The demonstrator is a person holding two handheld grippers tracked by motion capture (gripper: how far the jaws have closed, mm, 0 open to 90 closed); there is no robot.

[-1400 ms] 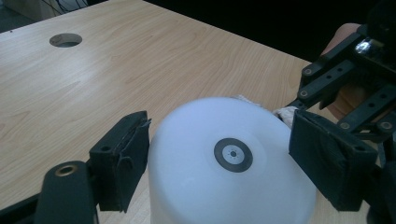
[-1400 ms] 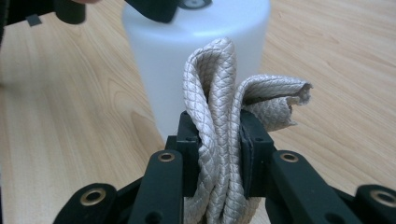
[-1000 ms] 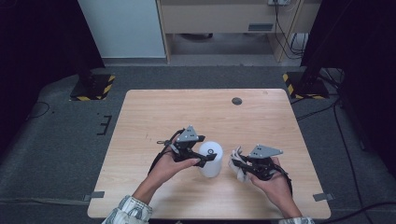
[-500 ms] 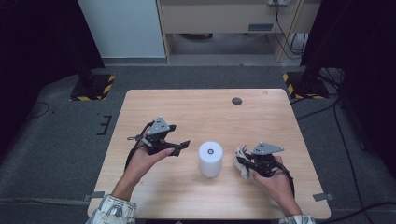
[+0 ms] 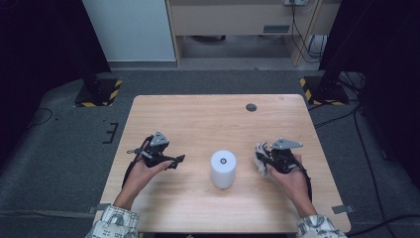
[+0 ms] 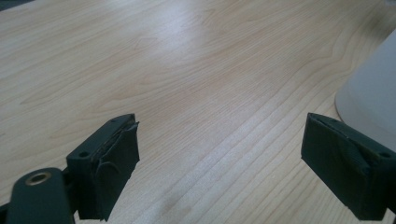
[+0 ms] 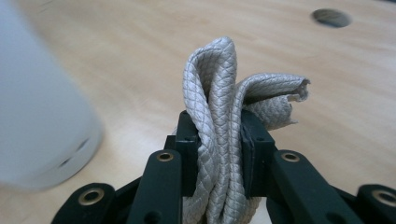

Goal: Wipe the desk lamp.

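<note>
1. The left tongs (image 5: 174, 160) lay low at centre-left of the high view, forearm angled up from the bottom edge; their jaws had just been opening, nothing between them.
2. The right tongs (image 5: 261, 159) at centre-right stayed clamped on a folded grey cloth (image 7: 219, 93), possibly quilted.
3. The white cylinder (image 5: 223, 168) stood on the desk (image 5: 198, 114) between them.

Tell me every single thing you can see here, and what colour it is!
Wooden table: one, light brown, in the middle of the grey carpet floor.
White cylinder with a small dark dot on top: one, white, standing upright on the table between the two tools.
Folded quilted cloth: one, silvery grey, pinched between the right tool's jaws.
Round hole in the tabletop: one, dark grey, near the far edge.
Yellow-and-black striped stand feet: two, on the floor beside the far table corners.
Left tool: one, black, jaws wide apart with nothing between them, left of the cylinder.
Right tool: one, black, shut on the cloth.
</note>
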